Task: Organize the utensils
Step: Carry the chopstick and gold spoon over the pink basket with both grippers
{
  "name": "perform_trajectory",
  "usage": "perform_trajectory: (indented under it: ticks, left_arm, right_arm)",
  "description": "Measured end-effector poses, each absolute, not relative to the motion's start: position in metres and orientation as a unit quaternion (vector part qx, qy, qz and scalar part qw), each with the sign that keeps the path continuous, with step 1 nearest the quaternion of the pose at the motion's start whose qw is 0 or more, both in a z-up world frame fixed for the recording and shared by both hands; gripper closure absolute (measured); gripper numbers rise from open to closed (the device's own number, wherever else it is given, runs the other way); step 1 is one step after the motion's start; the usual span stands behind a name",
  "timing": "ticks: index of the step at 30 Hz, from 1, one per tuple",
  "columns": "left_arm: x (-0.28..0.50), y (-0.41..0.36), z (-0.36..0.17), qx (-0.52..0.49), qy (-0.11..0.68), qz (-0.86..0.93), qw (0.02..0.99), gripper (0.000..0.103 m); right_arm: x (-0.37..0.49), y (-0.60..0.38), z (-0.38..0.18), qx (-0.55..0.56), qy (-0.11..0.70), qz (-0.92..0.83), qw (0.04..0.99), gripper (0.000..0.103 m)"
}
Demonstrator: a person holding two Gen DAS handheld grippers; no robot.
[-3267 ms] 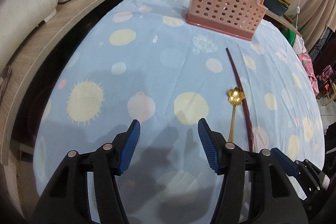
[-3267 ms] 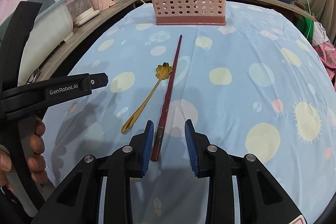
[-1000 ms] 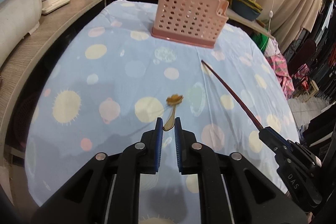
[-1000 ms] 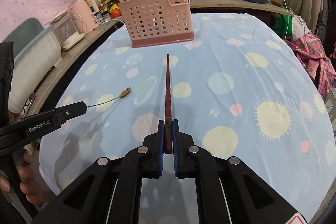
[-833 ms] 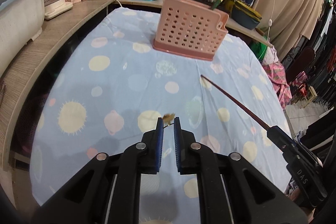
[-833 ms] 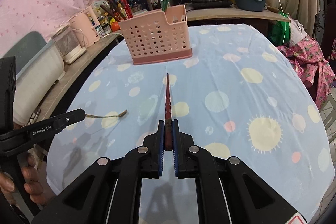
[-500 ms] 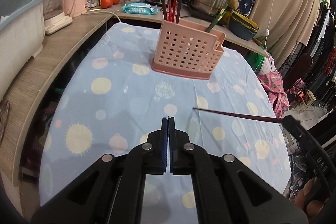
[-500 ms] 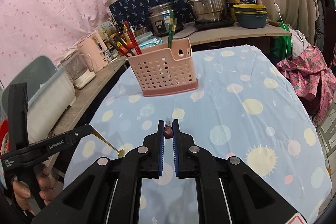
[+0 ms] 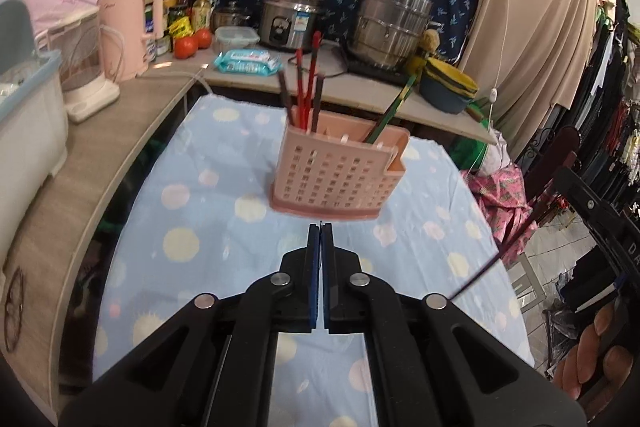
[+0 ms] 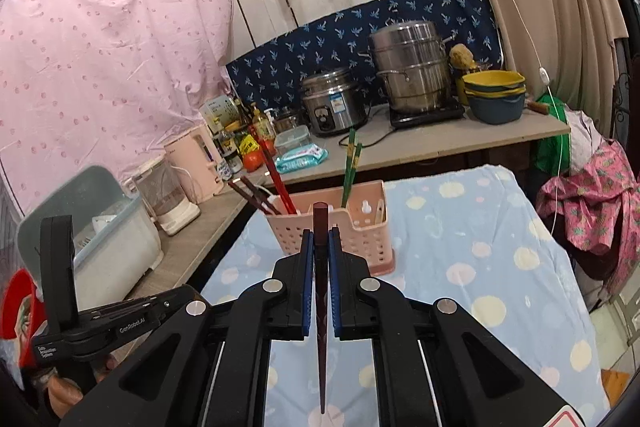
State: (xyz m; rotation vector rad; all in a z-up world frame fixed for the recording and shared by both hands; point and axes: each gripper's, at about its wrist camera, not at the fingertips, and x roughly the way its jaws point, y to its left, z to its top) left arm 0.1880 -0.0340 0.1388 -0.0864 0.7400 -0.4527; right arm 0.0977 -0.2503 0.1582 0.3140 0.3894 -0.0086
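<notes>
**A:** Both tongs hang above the spotted blue tablecloth (image 9: pixel 208 211). What does each hold?

**B:** The right gripper (image 10: pixel 319 239) is clamped on a dark red chopstick (image 10: pixel 321 307), thick end up between the pads, thin tip pointing down and near. The left gripper (image 9: pixel 320 231) is pressed fully together; only a thin sliver shows at its tips, too small to name.

**A:** And the pink utensil basket (image 9: pixel 340 171)?

**B:** It stands at the table's far end, red chopsticks (image 9: pixel 306 83) in its left compartment, green ones (image 9: pixel 394 107) to the right. Beyond it, a rice cooker (image 9: pixel 294 19), a steel steamer pot (image 9: pixel 394 23) and tomatoes (image 9: pixel 192 43) crowd the counter. A pink kettle (image 9: pixel 132 31) stands far left.
</notes>
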Motion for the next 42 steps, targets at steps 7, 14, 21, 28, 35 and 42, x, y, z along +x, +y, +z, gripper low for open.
perform_trajectory:
  ticks: [7, 14, 21, 28, 35, 42]
  left_arm:
    - [0.227, -0.057, 0.187, -0.059, 0.320, -0.246, 0.913, 0.102]
    - [0.268, -0.075, 0.217, -0.071, 0.294, -0.250, 0.920, 0.102]
    - [0.306, -0.093, 0.215, -0.050, 0.293, -0.231, 0.926, 0.102]
    - [0.334, -0.102, 0.187, -0.046, 0.322, -0.225, 0.918, 0.102]
    - [0.348, -0.106, 0.165, -0.043, 0.341, -0.221, 0.913, 0.102]
    - [0.353, -0.110, 0.155, -0.036, 0.347, -0.216, 0.912, 0.102]
  right_arm:
    - [0.137, -0.261, 0.203, 0.147, 0.134, -0.015, 0.980, 0.096]
    - [0.183, -0.272, 0.232, 0.152, 0.098, -0.023, 0.983, 0.096]
    - [0.226, -0.273, 0.246, 0.145, 0.083, -0.027, 0.986, 0.096]
    - [0.266, -0.274, 0.226, 0.138, 0.112, -0.031, 0.984, 0.096]
    - [0.289, -0.275, 0.190, 0.140, 0.154, -0.030, 0.978, 0.096]
    - [0.300, -0.275, 0.161, 0.145, 0.186, -0.028, 0.971, 0.096]
